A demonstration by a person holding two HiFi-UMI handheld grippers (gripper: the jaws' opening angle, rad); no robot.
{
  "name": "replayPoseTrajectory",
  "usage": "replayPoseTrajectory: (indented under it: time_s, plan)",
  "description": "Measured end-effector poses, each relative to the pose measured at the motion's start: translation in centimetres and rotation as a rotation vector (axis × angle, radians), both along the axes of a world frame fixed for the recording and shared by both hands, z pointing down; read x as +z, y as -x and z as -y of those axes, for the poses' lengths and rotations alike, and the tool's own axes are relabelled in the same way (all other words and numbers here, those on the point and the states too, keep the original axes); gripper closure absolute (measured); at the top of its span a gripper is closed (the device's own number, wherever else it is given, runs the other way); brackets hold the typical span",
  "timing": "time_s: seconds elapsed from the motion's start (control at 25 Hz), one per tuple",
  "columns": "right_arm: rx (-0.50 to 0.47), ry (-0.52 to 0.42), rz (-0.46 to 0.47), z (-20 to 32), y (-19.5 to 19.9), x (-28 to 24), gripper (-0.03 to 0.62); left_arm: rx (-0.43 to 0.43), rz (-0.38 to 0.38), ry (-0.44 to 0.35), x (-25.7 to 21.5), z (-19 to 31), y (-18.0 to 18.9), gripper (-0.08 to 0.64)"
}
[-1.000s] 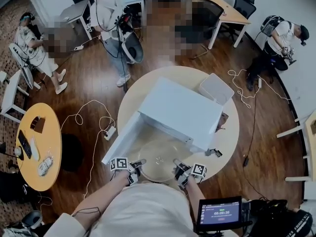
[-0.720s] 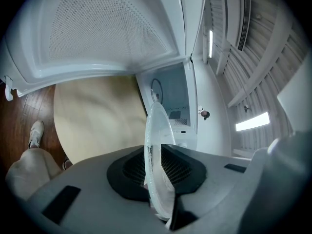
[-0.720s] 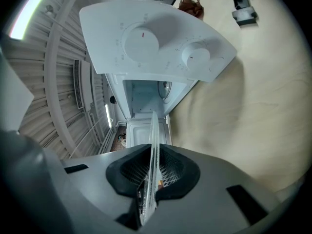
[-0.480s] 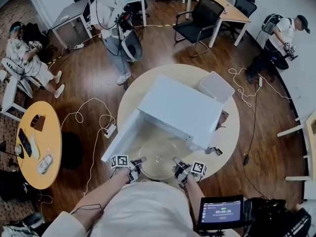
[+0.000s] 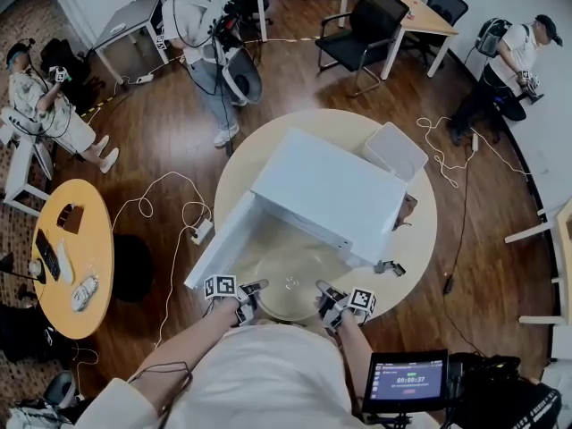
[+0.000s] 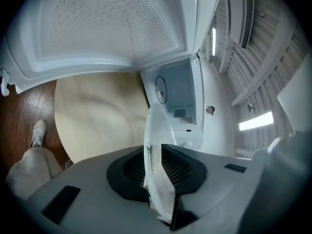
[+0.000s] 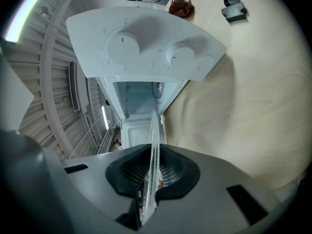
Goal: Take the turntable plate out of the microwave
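In the head view, the white microwave (image 5: pixel 326 195) sits mid-way on a round beige surface (image 5: pixel 416 239), its door (image 5: pixel 219 244) swung open toward 8 o'clock. The clear glass turntable plate (image 5: pixel 290 282) is outside the oven, at 6 o'clock of the open front, held between the two claws. The left claw (image 5: pixel 255 289) holds the rim at 8 o'clock and the right claw (image 5: pixel 322 290) holds it at 4 o'clock. In the left gripper view, the jaws stand narrow, closed on the plate's thick rim. The plate runs edge-on toward 12 o'clock, with the empty cavity (image 6: pixel 178 94) beyond it and the perforated door at 11 o'clock. In the right gripper view, the jaws pinch the thin glass edge nearly together. The control panel (image 7: pixel 146 48) with two knobs is at 12 o'clock.
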State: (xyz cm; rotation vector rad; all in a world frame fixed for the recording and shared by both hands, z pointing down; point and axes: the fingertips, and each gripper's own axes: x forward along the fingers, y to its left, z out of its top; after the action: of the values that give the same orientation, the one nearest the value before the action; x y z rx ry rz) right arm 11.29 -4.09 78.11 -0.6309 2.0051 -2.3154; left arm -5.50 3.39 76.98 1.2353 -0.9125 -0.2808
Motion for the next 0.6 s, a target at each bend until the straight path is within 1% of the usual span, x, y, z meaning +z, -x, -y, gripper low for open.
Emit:
replayPoseTrajectory:
  time_s: [0.24,0.6]
  plan:
    - [0.012,0.024,-0.013,0.1,-0.2,0.7,0.563,0.010,0.029,-0.021,0.2,0.5,0.0,0.502]
    - [0.015,0.042,-0.009,0.3,-0.1,1.6,0.563,0.009,0.036,0.006,1.1,0.7,0.1,0.499]
